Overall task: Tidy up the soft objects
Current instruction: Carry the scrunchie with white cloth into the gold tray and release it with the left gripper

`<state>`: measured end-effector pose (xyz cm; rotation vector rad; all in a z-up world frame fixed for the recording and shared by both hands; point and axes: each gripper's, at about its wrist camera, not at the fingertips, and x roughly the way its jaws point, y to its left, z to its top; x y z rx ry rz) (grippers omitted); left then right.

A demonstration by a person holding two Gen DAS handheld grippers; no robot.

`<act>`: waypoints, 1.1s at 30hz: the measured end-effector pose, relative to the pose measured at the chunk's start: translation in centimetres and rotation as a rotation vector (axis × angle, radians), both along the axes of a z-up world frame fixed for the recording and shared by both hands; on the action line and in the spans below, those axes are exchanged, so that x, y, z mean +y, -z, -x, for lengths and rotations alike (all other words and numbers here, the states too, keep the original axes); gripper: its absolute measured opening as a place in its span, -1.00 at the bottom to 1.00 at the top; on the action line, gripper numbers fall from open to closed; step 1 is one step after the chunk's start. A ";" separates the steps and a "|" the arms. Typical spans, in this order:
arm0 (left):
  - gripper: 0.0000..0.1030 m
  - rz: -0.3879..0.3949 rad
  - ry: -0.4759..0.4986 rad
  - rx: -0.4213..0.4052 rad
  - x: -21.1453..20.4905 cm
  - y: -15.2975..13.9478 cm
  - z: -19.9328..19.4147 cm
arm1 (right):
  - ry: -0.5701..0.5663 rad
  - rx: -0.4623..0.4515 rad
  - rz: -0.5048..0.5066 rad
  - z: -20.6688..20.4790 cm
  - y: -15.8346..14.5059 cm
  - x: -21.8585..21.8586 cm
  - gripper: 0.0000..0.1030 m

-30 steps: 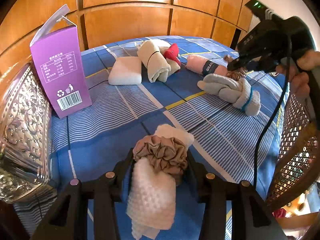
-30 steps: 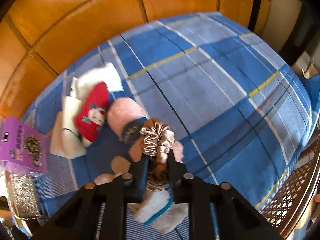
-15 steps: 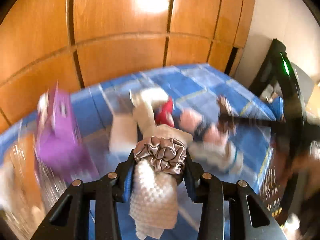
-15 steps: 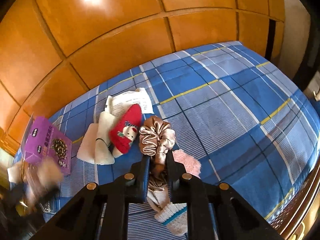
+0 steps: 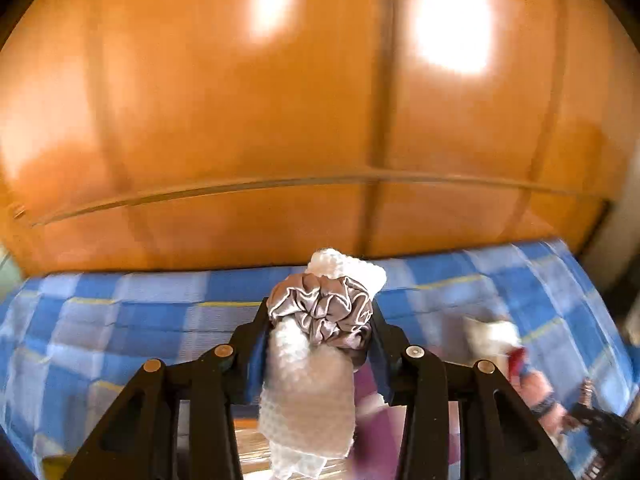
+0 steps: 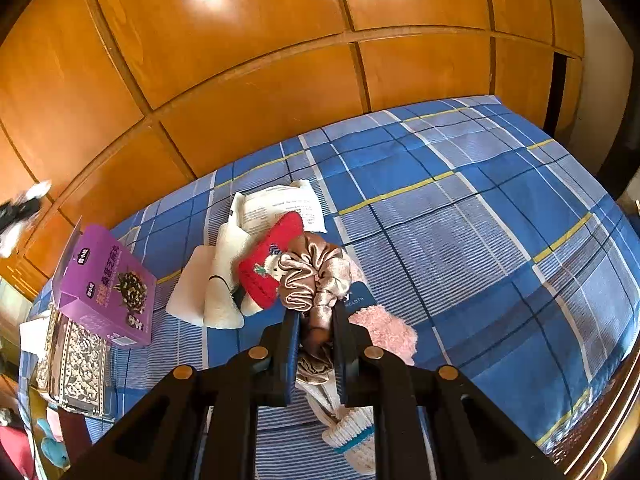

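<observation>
In the blurred left wrist view my left gripper [image 5: 320, 332] is shut on a rolled white waffle cloth [image 5: 308, 392] with a grey satin scrunchie [image 5: 324, 312] wrapped round it. The bundle hangs in the air, well above the blue plaid bed [image 5: 120, 320]. My right gripper [image 6: 316, 320] is shut on a brown satin scrunchie [image 6: 312, 276], held above a pile of socks. In that pile are a red sock [image 6: 268, 256], a pink fluffy sock [image 6: 384, 332], cream rolled socks [image 6: 224, 280] and a pale sock with a blue band [image 6: 352, 432].
A purple carton [image 6: 108, 284] stands at the left of the bed beside an ornate silver box [image 6: 76, 364]. A white pad [image 6: 188, 288] and a printed paper [image 6: 280, 204] lie by the socks. Orange wooden wardrobe doors [image 6: 260, 100] rise behind the bed.
My left gripper has swung up fast with the cloth bundle, so its view now shows mostly wardrobe doors. The right gripper has kept its scrunchie and tilted up a little.
</observation>
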<state>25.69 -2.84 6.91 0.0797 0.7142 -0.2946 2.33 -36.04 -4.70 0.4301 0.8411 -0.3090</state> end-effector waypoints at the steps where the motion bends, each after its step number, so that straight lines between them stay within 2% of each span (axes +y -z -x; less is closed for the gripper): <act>1: -0.17 -0.001 -0.032 -0.015 2.0 -0.1 0.4 | -0.004 -0.003 0.002 0.0 0.0 0.1 -0.75; 4: -0.17 -0.019 -0.103 -0.043 7.6 0.3 3.3 | -0.016 -0.010 0.009 0.0 -0.1 0.3 -0.75; 8: -0.16 -0.020 -0.171 -0.039 14.4 2.5 9.4 | -0.028 -0.013 0.014 -0.1 -0.1 0.5 -0.75; 14: -0.14 0.070 -0.329 0.007 21.7 6.5 17.1 | -0.042 0.007 0.052 -0.3 -0.1 1.1 -0.75; 20: -0.10 0.115 -0.525 0.092 28.4 10.6 20.0 | -0.049 0.028 0.083 -0.7 0.0 1.5 -0.75; 23: -0.08 0.114 -0.554 0.120 30.1 11.8 20.3 | -0.077 0.029 0.099 -0.9 0.0 2.2 -0.75; 26: 0.14 0.101 -0.565 0.130 30.8 12.6 20.5 | -0.087 0.033 0.105 -1.3 0.0 3.0 -0.75; 28: 0.46 0.101 -0.580 0.147 30.9 13.2 20.4 | -0.080 0.050 0.104 -1.8 0.3 3.1 -0.75; 30: 0.60 0.090 -0.579 0.153 30.7 13.4 20.8 | -0.064 0.084 0.094 -2.6 0.7 2.7 -0.75; 33: 0.68 0.065 -0.550 0.149 29.7 13.1 21.4 | -0.044 0.098 0.075 -3.9 0.3 2.0 -0.75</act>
